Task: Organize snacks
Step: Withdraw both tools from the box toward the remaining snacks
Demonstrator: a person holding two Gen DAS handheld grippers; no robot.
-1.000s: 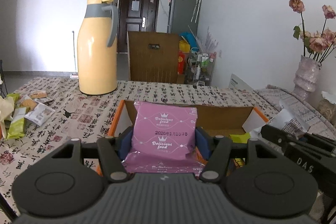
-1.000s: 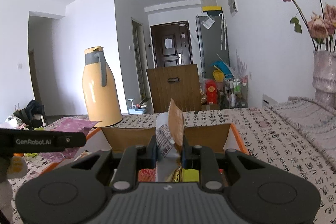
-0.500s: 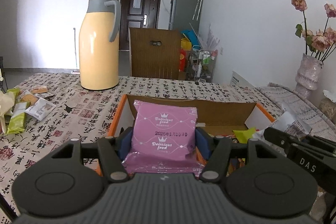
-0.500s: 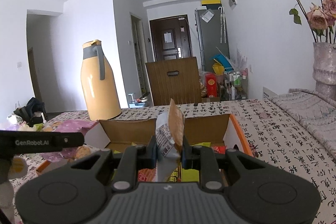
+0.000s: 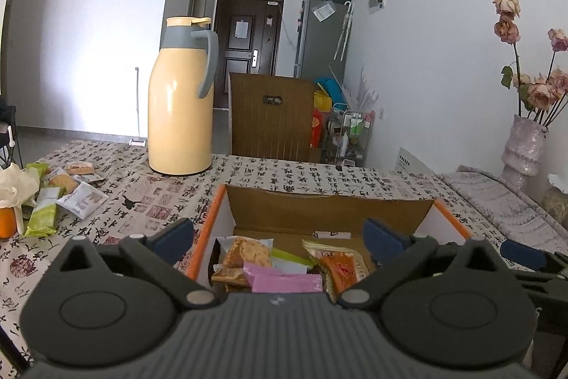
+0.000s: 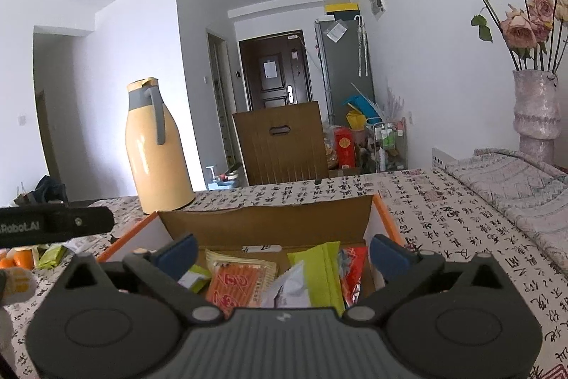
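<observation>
**Two claws wide over the snack box**

Both claws, left gripper (image 5: 278,235) and right gripper (image 6: 282,251), had just sprung wide and held nothing. Below them the pink pack (image 5: 284,281) and grey-white pack (image 6: 289,286) lay loose in the box (image 5: 330,212). More packets (image 5: 62,192) waited at ten o'clock, before the flask (image 5: 181,102). Probably light, crinkly, slippery, crushable; best pinched by the flat faces or sealed edge.

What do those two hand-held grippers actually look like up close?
Each hand-held gripper is matte black plastic with a ribbed grey top. The left gripper and right gripper both have two round discs at the base, angled link arms with silver pins, and blue pads on the fingertips. The left one's side, seen from the right camera, carries white lettering ending "Robot.AI". No cables or sleeves show.
</observation>
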